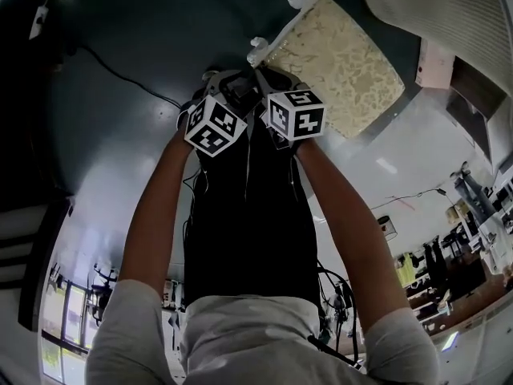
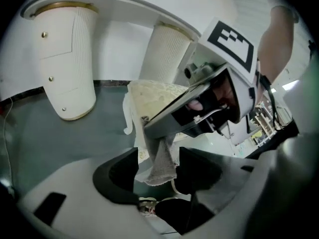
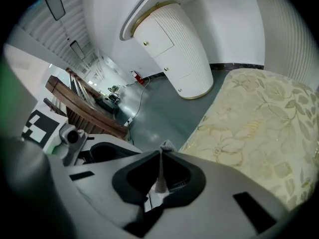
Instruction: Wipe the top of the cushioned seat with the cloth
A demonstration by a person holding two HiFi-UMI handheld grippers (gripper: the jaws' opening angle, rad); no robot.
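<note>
Cloth [image 2: 163, 168] clamped in closed jaws of right gripper [image 3: 160, 157], dangling between spread jaws of left gripper [image 2: 158, 158], near cushioned seat [image 3: 259, 128].

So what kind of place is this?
Probably a big indoor hall or showroom: a flowery cushioned seat, white ribbed pillars with gold trim, and a shiny grey floor.

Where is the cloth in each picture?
Head view: not visible.
Left gripper view: centre, cloth hanging from the right gripper, between the jaws of the open left gripper.
Right gripper view: bottom centre, pinched in that gripper.
Shared landmark: the flowery cushioned seat.
</note>
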